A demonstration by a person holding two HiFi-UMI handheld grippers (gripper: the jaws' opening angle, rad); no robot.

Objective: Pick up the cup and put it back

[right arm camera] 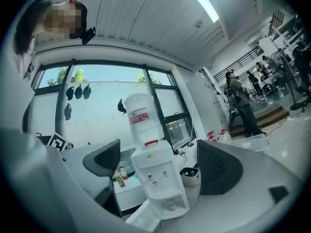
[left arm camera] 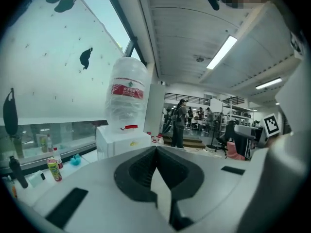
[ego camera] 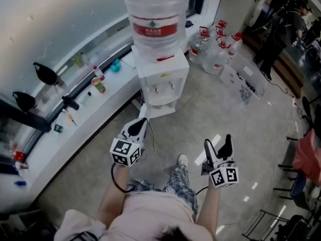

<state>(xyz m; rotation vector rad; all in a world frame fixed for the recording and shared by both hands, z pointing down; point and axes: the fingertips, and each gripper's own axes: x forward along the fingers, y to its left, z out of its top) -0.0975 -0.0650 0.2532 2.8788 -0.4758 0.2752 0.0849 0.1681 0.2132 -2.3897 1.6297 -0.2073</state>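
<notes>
L gripper (ego camera: 138, 128): you're holding it out in front of you w/ jaws pressed together, gripping nothing.
R gripper (ego camera: 218, 145): you're carrying it beside the L one, jaws standing wide apart, nothing in them; only the far-off dispenser is showing thru the gap.
Water dispenser (ego camera: 163, 79): it's standing on the floor (ego camera: 220, 109) ahead of you, touching the near end of the window ledge (ego camera: 108, 98). Both grippers are pointing toward it but staying well apart from it.
Bottle (ego camera: 155, 14): big clear one w/ red label, sitting upside down on top of the dispenser.
Cup (right arm camera: 170, 205): a small pale cup-like shape is sitting in the dispenser's open lower compartment, seen in the R gripper view; too small to be sure. Neither gripper is touching it.
Ledge items: a green drink bottle (ego camera: 99, 86) is standing upright near the ledge end by the dispenser.
Spare jugs (ego camera: 210, 46): red-capped, standing on the floor to the right of the dispenser, by the wall.
Background: people are standing far off at the room's right side.
</notes>
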